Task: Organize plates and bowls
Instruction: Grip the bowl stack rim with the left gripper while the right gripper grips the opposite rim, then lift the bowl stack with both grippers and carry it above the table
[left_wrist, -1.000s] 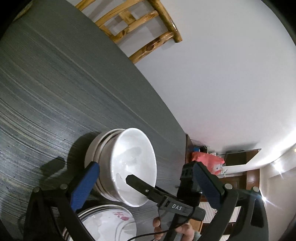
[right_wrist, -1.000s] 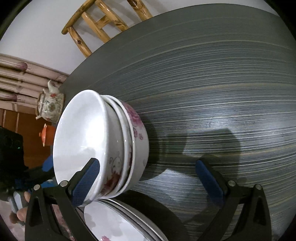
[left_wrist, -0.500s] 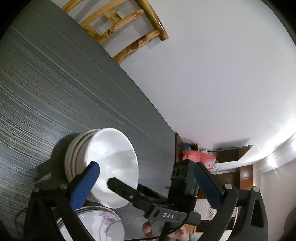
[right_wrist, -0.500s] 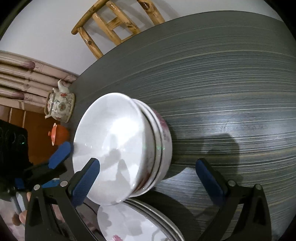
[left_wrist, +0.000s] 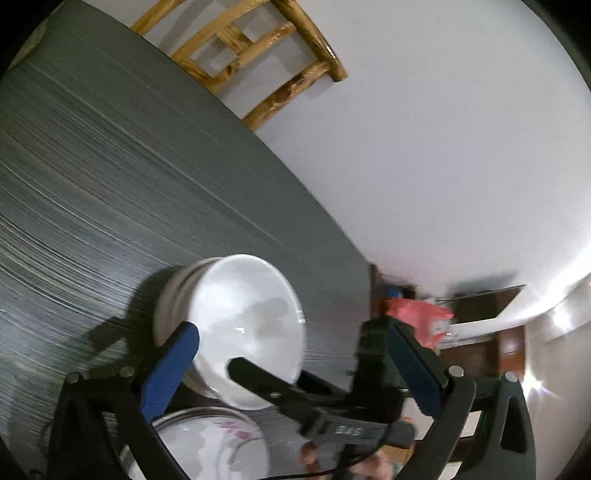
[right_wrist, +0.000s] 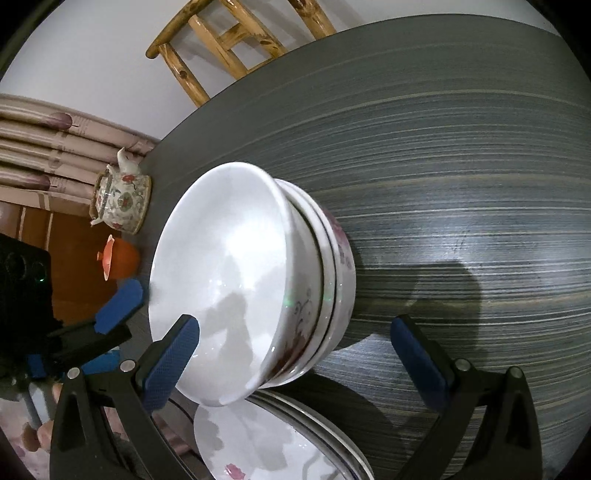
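Both grippers gape wide, holding nothing. Left gripper (left_wrist: 288, 365) and right gripper (right_wrist: 295, 354) flank the bowl stack (right_wrist: 255, 280), the plates (right_wrist: 273, 439) just beside it.

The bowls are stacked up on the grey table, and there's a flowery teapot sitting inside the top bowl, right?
Not quite. The bowls are stacked on the grey table, but the top bowl has nothing in it. The flowery teapot stands by itself on the table, off to the side near the edge. The right wrist view shows this.
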